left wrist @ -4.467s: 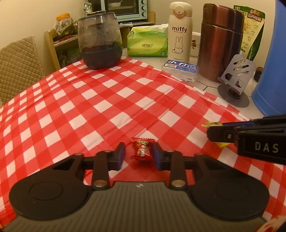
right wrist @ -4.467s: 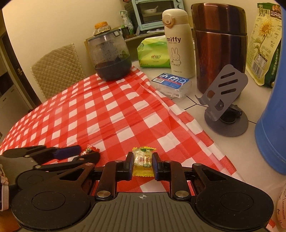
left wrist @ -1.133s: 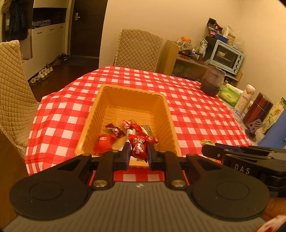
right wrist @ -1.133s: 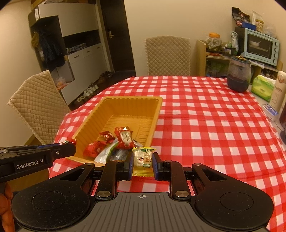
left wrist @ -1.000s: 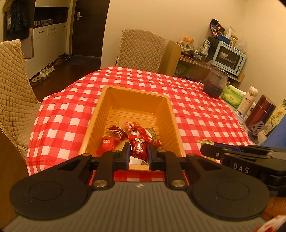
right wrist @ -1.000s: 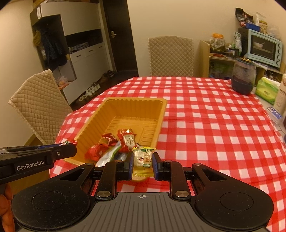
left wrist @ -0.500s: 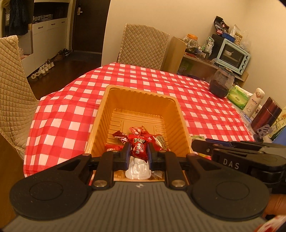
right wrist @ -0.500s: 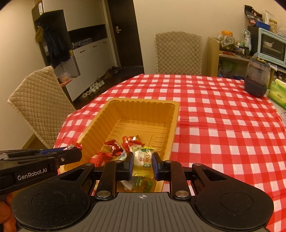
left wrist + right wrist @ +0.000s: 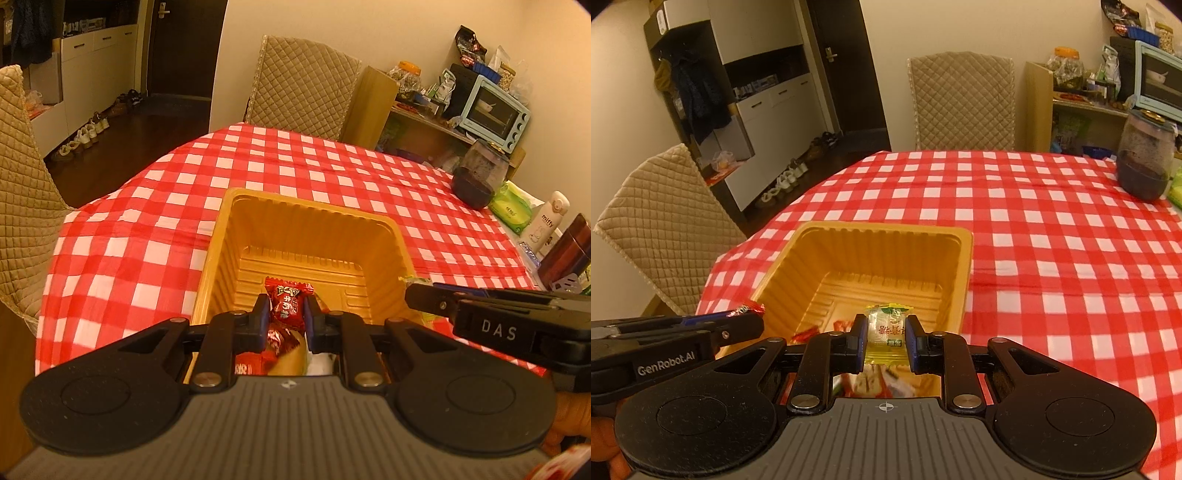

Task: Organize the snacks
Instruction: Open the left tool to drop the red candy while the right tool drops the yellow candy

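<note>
Dining room setup with a round table under a red-and-white checked cloth (image 9: 1052, 236), glossy and a bit creased, and both grippers hang over the near end of an orange plastic tray (image 9: 218, 266). Left gripper (image 9: 283, 317) is clamped on a shiny red candy (image 9: 286, 306), crinkly foil wrapper standing long-axis upright with the frilled end up, and the right gripper (image 9: 886, 338) is pinched on a yellow candy (image 9: 888, 326) in a see-through wrapper, also upright. More red wrappers (image 9: 273, 341) lie loose on the ribbed tray floor just under the fingers; farther back there's a quilted beige chair (image 9: 962, 103) and a dark glass jar (image 9: 1145, 162).
</note>
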The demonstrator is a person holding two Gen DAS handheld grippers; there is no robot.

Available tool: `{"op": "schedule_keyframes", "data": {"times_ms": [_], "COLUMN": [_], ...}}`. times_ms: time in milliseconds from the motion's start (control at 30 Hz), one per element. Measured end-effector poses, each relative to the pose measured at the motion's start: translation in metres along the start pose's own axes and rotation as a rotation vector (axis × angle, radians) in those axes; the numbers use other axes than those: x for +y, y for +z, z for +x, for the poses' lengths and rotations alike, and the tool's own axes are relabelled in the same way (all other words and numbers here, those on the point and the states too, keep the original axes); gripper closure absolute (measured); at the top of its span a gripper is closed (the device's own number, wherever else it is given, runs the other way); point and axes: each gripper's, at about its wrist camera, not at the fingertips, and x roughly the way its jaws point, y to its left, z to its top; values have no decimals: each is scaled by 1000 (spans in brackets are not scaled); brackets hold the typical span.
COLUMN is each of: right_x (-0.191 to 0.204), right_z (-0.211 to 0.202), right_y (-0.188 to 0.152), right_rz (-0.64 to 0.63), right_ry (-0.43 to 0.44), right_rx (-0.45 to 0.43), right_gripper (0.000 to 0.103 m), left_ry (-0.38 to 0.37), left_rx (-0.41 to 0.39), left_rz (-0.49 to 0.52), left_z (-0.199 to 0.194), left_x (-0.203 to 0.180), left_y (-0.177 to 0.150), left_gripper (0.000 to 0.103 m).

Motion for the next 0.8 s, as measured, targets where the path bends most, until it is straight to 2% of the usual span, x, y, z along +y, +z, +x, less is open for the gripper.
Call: {"op": "schedule_keyframes", "data": {"times_ms": [333, 800], "right_x": [-6, -11], "right_z": [39, 66], "right_y": [24, 26], "right_rz": [-11, 8], "right_ry": [5, 6], "right_rx": [30, 75], "right_gripper": [81, 81], "left_ry": [-11, -18], "left_rx": [24, 47], "left_rz": [21, 55], "left_z": [35, 58], "left_x": [6, 1], "left_y": [21, 34], "left_gripper": [86, 84]}}
